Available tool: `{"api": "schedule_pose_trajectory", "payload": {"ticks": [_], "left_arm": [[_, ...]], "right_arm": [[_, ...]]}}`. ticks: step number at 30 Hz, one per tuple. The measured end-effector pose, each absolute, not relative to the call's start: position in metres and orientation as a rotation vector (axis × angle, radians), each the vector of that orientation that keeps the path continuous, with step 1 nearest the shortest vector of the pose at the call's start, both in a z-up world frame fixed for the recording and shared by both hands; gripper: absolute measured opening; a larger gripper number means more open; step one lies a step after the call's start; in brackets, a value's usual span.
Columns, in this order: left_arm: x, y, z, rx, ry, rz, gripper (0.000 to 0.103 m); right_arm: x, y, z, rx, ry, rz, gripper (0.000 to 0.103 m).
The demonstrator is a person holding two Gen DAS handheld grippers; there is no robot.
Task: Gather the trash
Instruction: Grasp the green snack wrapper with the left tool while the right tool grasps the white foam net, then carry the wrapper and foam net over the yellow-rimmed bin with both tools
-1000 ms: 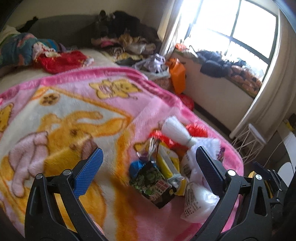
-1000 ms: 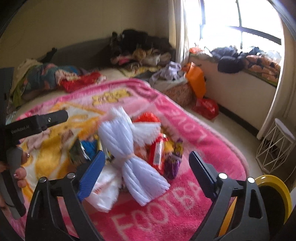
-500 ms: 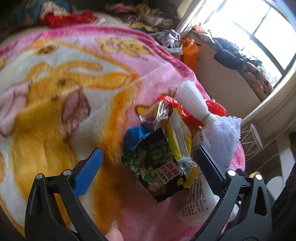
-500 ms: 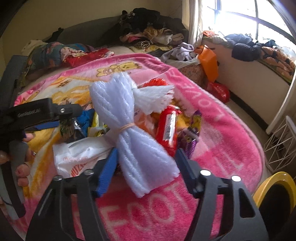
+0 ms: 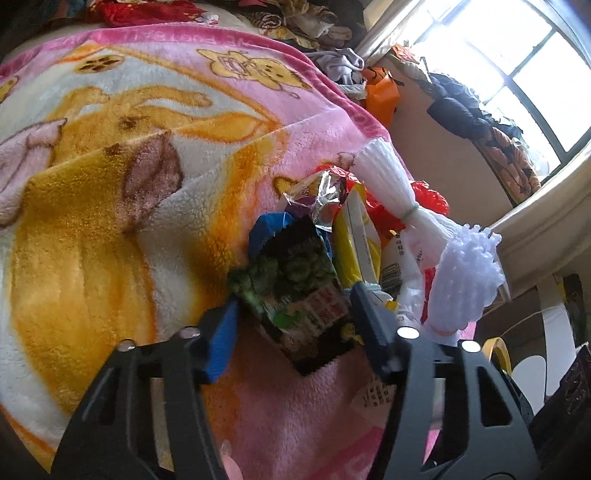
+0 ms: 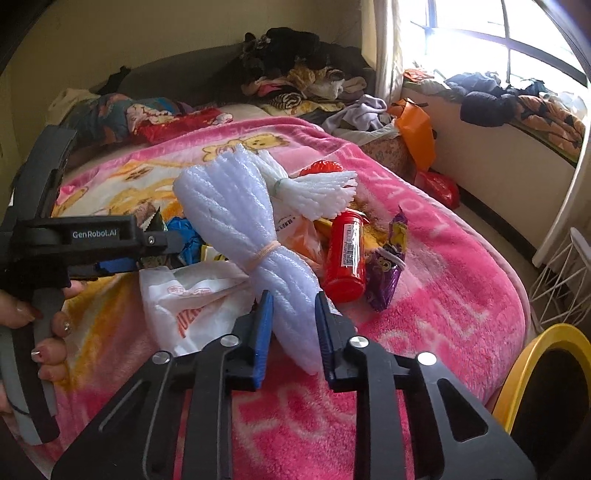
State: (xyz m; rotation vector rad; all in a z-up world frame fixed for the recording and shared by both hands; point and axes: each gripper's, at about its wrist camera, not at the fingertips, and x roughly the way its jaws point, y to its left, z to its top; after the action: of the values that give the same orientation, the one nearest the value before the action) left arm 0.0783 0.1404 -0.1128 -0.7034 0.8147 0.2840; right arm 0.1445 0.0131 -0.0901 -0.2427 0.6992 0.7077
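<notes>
A bed fills most of both views, covered by a fleecy pink blanket point(image 6: 424, 258) printed with yellow cartoon bears and pale lettering. The trash lies in a heap near the blanket's right edge. At the near side of the heap, the right tongs point(image 6: 293, 332) are closed on the lower end of a white foam-net bundle point(image 6: 236, 218) tied at its waist with a band. Just right of it lie a red cylindrical tube point(image 6: 347, 254) and a purple candy wrapper point(image 6: 388, 269); to its left sits a crumpled white plastic bag point(image 6: 184, 299).

The left tongs point(image 5: 291, 325) straddle a dark snack packet printed with green peas point(image 5: 295, 291), both fingers at its edges; whether they actually pinch it I cannot tell. A yellow wrapper point(image 5: 356, 243) lies just right of that packet.

Far across the bed, clothes point(image 6: 295, 74) are piled against the wall. An orange bag point(image 6: 415, 129) stands on the floor at the right, under a bright window point(image 6: 498, 33) whose sill holds more clothing. A yellow-rimmed bin point(image 6: 546, 380) sits near right, beside a white wire stand point(image 6: 565, 280).
</notes>
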Motion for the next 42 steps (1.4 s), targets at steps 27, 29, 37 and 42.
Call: {"api": "schedule_pose_trajectory", "payload": {"ticks": [27, 29, 37, 42], "left_arm": [[0.070, 0.089, -0.030, -0.506, 0.642, 0.061, 0.021], [0.075, 0.077, -0.027, -0.492, 0.641, 0.032, 0.021], [0.089, 0.035, -0.021, -0.434, 0.637, -0.068, 0.021], [0.094, 0.013, -0.017, -0.401, 0.634, -0.118, 0.021]], "right_arm": [[0.127, -0.054, -0.049, -0.050, 0.614, 0.642, 0.001], [0.125, -0.063, -0.041, -0.045, 0.601, 0.623, 0.001], [0.116, -0.102, -0.027, -0.012, 0.564, 0.546, 0.001], [0.114, -0.120, -0.020, 0.013, 0.552, 0.501, 0.001]]}}
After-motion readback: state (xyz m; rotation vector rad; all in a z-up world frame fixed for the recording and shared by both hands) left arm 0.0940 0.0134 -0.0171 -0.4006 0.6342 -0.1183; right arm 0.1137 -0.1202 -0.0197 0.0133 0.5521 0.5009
